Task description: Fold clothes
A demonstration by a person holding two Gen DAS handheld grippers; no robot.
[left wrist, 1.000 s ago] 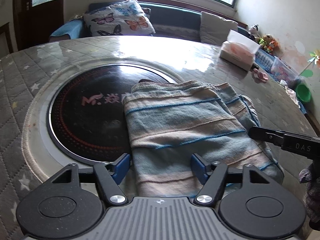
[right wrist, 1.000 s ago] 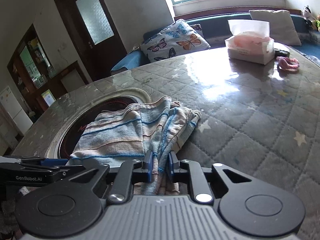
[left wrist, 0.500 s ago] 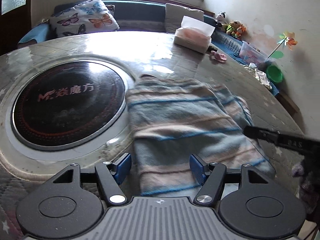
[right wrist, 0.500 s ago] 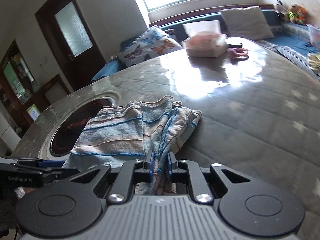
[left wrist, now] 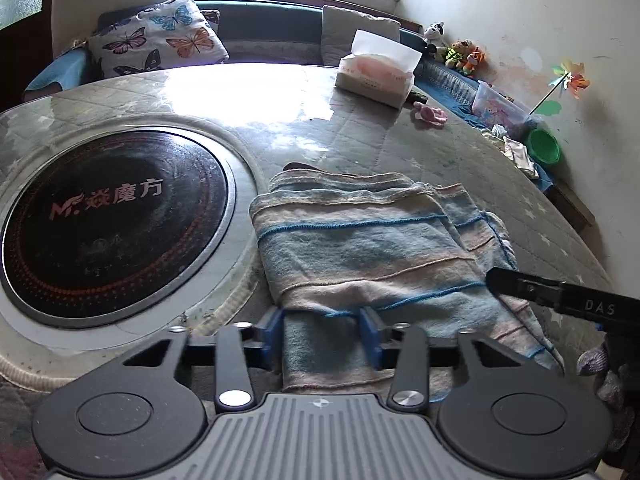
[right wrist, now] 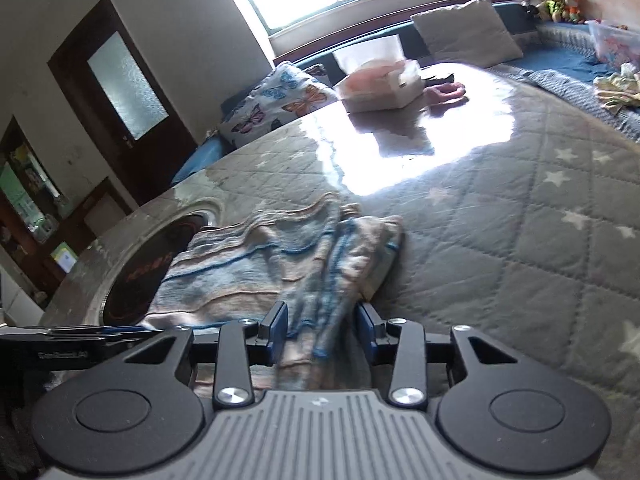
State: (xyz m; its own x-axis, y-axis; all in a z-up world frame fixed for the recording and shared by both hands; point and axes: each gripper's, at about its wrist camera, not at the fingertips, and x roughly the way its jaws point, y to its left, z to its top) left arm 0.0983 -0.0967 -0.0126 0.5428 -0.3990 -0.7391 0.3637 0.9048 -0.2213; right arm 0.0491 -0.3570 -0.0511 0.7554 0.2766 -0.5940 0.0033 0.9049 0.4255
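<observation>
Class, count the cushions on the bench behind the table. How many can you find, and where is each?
2. The butterfly cushion sits at the bench's left end; the plain grey cushion leans further right, behind the tissue box. Others could be hidden out of frame.

In the left wrist view the folded striped towel (left wrist: 372, 256) lies on the quilted table (left wrist: 400, 140), centre. The round cooktop (left wrist: 108, 220) sits at nine o'clock beside it, the tissue box (left wrist: 374, 80) at twelve, the butterfly cushion (left wrist: 156, 40) behind at eleven.
</observation>
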